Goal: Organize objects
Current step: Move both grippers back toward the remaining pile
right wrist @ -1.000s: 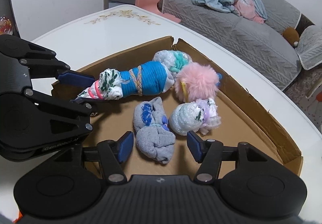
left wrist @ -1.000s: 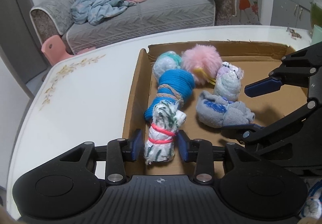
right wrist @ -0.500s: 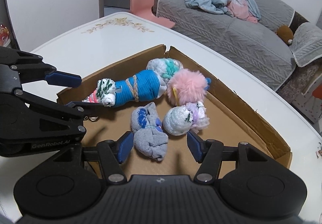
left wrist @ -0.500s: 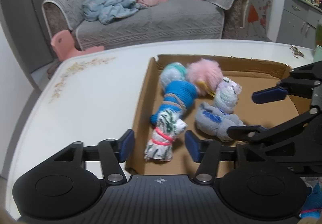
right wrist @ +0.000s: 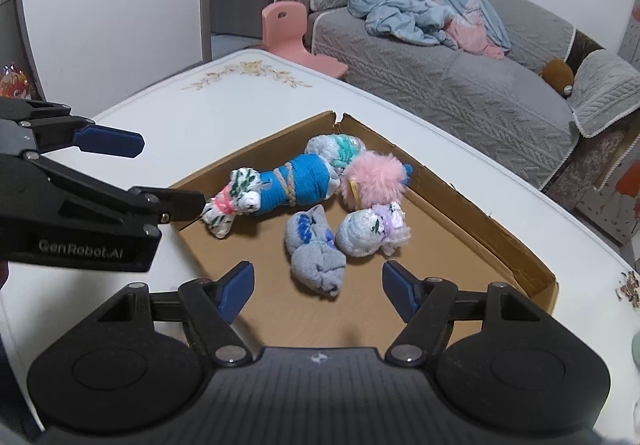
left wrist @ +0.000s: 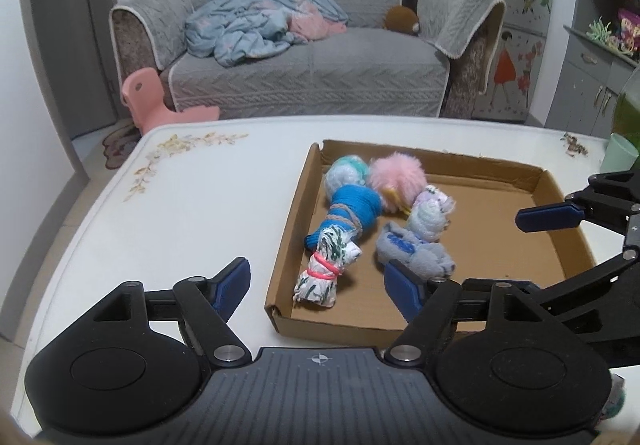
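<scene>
Tray (left wrist: 556,245): right half bare cardboard floor, low walls, open from above. Left half taken by bundles (left wrist: 344,217) packed close together in the far corner. Tabletop (left wrist: 192,213): bare left of tray. Cup (left wrist: 618,159) stands beyond tray's far right corner.

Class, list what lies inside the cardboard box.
Inside the cardboard box: six bundles, namely blue, white-green, grey, teal-white, lilac-white and a pink fluffy ball. The floor beneath them is hidden.
</scene>
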The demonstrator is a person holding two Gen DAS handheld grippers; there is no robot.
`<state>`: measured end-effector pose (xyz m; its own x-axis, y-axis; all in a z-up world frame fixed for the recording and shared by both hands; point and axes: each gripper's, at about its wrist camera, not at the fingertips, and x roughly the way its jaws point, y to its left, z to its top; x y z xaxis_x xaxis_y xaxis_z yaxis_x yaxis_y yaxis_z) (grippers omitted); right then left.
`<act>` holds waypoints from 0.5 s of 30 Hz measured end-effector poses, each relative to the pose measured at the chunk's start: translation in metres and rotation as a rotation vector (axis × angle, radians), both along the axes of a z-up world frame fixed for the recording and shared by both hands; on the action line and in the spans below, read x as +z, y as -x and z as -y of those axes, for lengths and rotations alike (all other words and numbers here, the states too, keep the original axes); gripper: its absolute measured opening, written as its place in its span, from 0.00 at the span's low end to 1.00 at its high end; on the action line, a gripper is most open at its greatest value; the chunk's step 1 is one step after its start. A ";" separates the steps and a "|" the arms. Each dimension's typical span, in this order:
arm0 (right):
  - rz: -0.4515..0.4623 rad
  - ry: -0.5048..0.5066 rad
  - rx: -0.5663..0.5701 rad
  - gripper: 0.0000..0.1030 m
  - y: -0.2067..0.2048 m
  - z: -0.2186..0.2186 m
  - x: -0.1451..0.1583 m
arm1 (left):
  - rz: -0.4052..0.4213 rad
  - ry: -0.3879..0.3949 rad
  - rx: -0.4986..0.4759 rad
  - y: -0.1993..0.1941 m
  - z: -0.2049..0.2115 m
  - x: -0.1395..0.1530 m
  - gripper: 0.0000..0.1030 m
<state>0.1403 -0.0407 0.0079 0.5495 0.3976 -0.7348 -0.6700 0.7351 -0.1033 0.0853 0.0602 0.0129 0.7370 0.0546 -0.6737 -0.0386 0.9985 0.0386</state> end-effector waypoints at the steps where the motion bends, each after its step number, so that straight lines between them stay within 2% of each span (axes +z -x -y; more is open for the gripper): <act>1: 0.006 -0.011 -0.008 0.66 0.005 0.004 0.003 | 0.008 0.010 0.005 0.006 0.000 0.002 0.78; 8: 0.053 -0.103 -0.057 0.71 0.052 0.056 0.021 | 0.048 0.065 0.015 0.063 -0.005 -0.002 0.84; 15: 0.087 -0.198 -0.163 0.75 0.121 0.116 -0.002 | 0.043 0.095 0.028 0.129 0.003 -0.045 0.90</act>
<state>0.0191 -0.1566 0.0059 0.6761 0.4299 -0.5984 -0.5358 0.8444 0.0013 -0.0435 0.0576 -0.0320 0.7646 0.0130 -0.6444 -0.0665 0.9961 -0.0588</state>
